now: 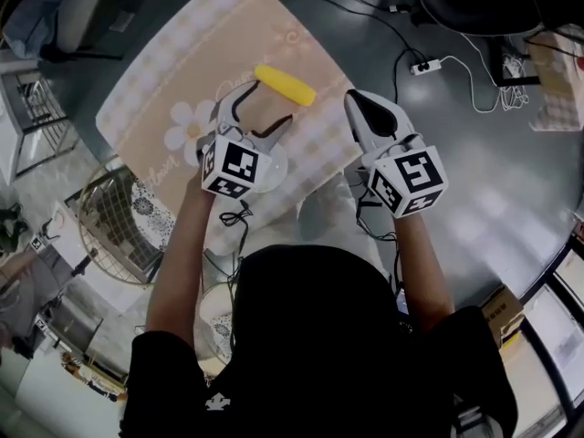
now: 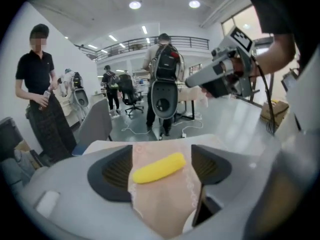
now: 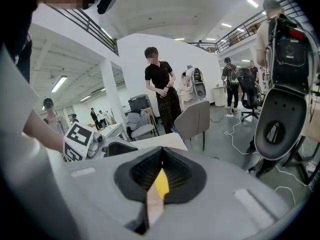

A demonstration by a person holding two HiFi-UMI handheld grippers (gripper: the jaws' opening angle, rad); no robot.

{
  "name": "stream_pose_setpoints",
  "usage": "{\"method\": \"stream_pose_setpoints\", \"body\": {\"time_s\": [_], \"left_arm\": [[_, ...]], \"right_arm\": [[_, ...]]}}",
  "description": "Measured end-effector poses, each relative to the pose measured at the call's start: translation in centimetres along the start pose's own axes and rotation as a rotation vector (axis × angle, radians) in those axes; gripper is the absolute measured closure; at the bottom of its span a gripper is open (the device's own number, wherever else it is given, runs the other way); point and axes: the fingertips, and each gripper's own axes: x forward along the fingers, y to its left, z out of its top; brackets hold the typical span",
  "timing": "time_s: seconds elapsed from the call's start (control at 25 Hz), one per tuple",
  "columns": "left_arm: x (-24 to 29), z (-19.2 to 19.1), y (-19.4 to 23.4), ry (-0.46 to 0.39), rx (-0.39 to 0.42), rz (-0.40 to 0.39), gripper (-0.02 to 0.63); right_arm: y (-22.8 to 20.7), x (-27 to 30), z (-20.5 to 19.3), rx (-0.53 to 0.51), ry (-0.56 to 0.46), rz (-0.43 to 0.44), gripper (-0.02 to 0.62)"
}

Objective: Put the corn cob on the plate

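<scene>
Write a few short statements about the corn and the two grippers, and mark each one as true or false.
1. The corn cob lies on the tablecloth. True.
2. The left gripper is closed on the corn cob. False: its jaws stand apart, and the cob lies free just ahead of them.
3. The right gripper has its jaws together and holds nothing. True.
4. The corn cob is green. False: it is yellow.

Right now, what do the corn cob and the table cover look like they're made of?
Corn cob: probably a plastic or foam toy, matte; uniform yellow, smooth, no kernels visible.
Table cover: likely printed fabric or vinyl, low sheen; peach with checked border and daisy print, lies flat.
</scene>
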Motion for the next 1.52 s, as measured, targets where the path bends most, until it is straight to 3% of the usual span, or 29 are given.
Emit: {"method": "stream_pose_setpoints", "body": {"time_s": [0.2, 0.4, 0.68, 1.2, 1.52], "left_arm": [[2.5, -1.4, -0.2, 0.065, 0.090, -0.095, 0.174], [4.1, -2.1, 0.3, 0.111, 0.148, -0.183, 0.173], [7.4, -5.9, -0.3, 0.273, 0.425, -0.324, 0.173], [11.1, -8.5, -0.9, 0.387, 0.582, -0.492, 0.175], [12.3, -9.5, -1.1, 0.480, 0.563, -0.596, 0.202]], "right_arm": [[-0.8, 0.0, -1.1, 0.026, 0.017, -0.019, 0.592], [-1.3, 0.1, -1.8, 0.047, 0.024, -0.035, 0.592], [-1.9, 0.0, -3.6, 0.080, 0.043, -0.050, 0.592], [-2.6, -0.1, -6.1, 0.126, 0.070, -0.064, 0.592], [-2.8, 0.0, -6.8, 0.149, 0.079, -0.065, 0.592]]}}
